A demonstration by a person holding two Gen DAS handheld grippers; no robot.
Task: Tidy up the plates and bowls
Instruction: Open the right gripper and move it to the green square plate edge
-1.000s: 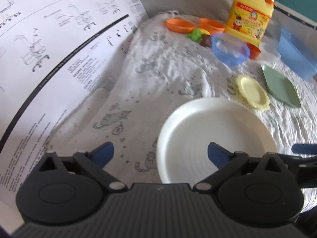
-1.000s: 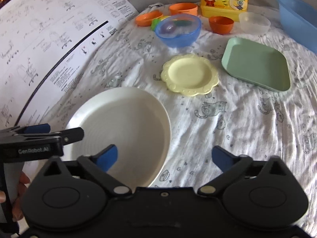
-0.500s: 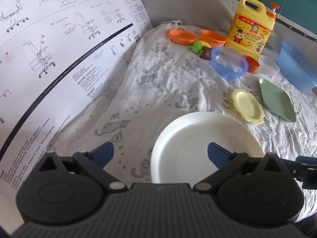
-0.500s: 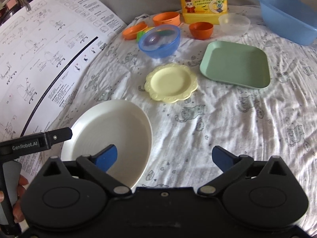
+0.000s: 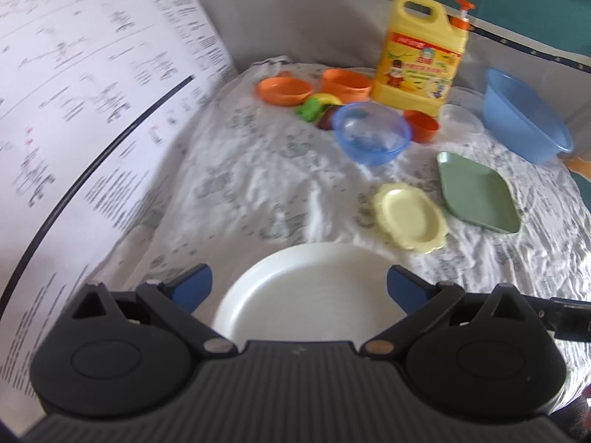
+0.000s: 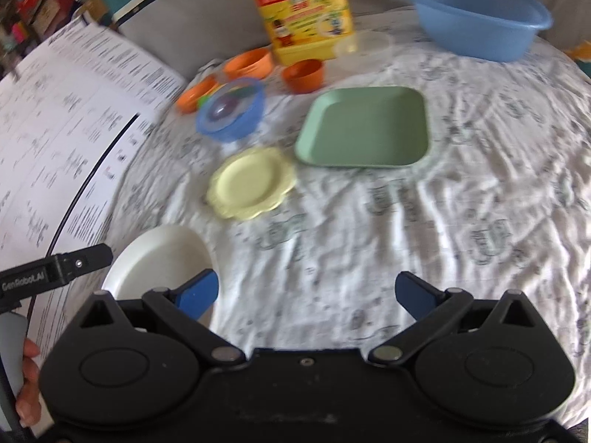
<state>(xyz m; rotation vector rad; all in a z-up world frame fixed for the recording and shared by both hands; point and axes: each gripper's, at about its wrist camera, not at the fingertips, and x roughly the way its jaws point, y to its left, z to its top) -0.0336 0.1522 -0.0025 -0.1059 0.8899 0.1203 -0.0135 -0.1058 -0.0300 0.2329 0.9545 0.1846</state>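
Observation:
A large white plate (image 5: 310,288) lies on the cloth just ahead of my left gripper (image 5: 299,289), which is open and empty above its near side. The plate also shows in the right wrist view (image 6: 162,258) at lower left. My right gripper (image 6: 306,291) is open and empty over bare cloth. Further off lie a small yellow scalloped plate (image 6: 251,184), a green square plate (image 6: 365,125), a clear blue bowl (image 6: 231,110), orange bowls (image 6: 303,74) and a clear bowl (image 5: 461,122).
A yellow detergent jug (image 6: 303,11) stands at the back, with a large blue basin (image 6: 476,14) to its right. A big printed instruction sheet (image 5: 74,110) stands along the left edge. Toy fruit (image 5: 314,107) lies by the orange bowls. The left gripper's body (image 6: 55,269) shows at lower left.
Both grippers have pulled back and risen, so the plates and bowls look smaller and farther. The white plate has slid toward the bottom of both views. Jaws stayed open.

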